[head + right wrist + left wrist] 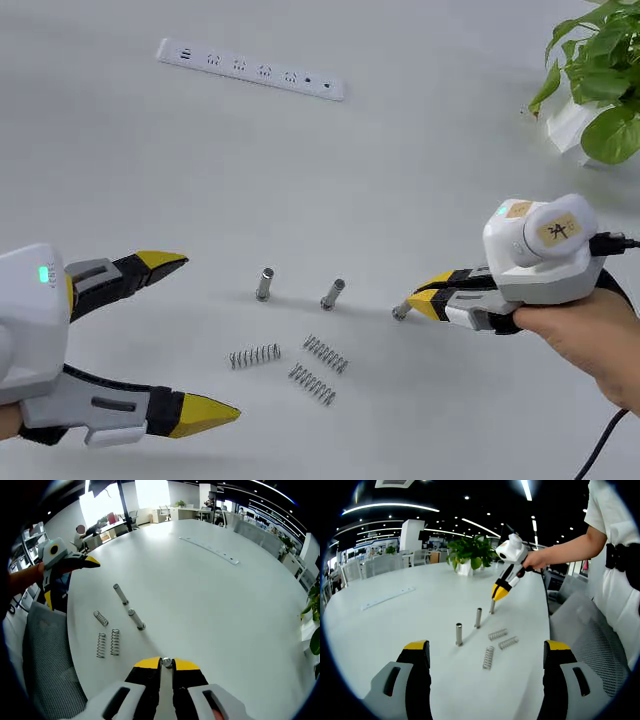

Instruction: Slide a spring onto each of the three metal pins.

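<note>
Three short metal pins stand in a row on the white table: left pin (264,284), middle pin (332,294), right pin (402,312). My right gripper (415,298) is shut on the right pin; its top (166,663) shows between the closed yellow tips (166,664). Three loose springs lie in front of the pins: one (254,355) at the left, two (325,354) (312,384) at the right. My left gripper (208,335) is wide open and holds nothing, to the left of the springs. From the left gripper (487,647), the springs (497,634) and pins (459,634) lie ahead.
A white power strip (250,68) lies at the far side of the table. A potted plant (600,80) stands at the far right corner. The person's hand (585,340) holds the right gripper, with its cable trailing off the front edge.
</note>
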Demonstrator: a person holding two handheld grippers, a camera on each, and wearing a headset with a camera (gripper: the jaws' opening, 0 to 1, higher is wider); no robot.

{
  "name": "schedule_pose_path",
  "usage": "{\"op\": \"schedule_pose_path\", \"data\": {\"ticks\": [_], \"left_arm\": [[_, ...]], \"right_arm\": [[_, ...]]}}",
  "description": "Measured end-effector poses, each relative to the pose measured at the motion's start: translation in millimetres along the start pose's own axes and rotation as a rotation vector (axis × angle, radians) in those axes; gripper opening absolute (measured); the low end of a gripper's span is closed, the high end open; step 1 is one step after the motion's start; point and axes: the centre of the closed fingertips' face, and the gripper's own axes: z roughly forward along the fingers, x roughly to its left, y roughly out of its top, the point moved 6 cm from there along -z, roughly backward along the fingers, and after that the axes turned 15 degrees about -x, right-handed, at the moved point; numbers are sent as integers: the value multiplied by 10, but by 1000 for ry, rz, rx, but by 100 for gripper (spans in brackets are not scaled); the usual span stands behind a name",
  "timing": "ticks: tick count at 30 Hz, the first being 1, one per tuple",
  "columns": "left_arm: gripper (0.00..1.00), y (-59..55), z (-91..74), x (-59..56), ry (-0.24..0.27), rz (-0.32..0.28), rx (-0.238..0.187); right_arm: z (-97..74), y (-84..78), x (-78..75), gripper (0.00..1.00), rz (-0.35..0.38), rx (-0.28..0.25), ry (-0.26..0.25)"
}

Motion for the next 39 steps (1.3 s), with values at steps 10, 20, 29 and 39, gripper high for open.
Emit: {"op": "schedule_pose_path", "data": {"ticks": [10,20,29,39], "left_arm": [[93,5,5,1,1,-2,-2],[93,0,9,1,0,-1,0],[93,16,7,-11,-4,4,3],[93,54,22,-26,-11,14,9]], "right_arm": [[13,-11,-2,7,-3,0,5],[14,-20,-9,12,-12,-7,4],[-13,-14,-3,17,-16,-20,0],[-65,-31,9,24,-17,-38,-3]]}}
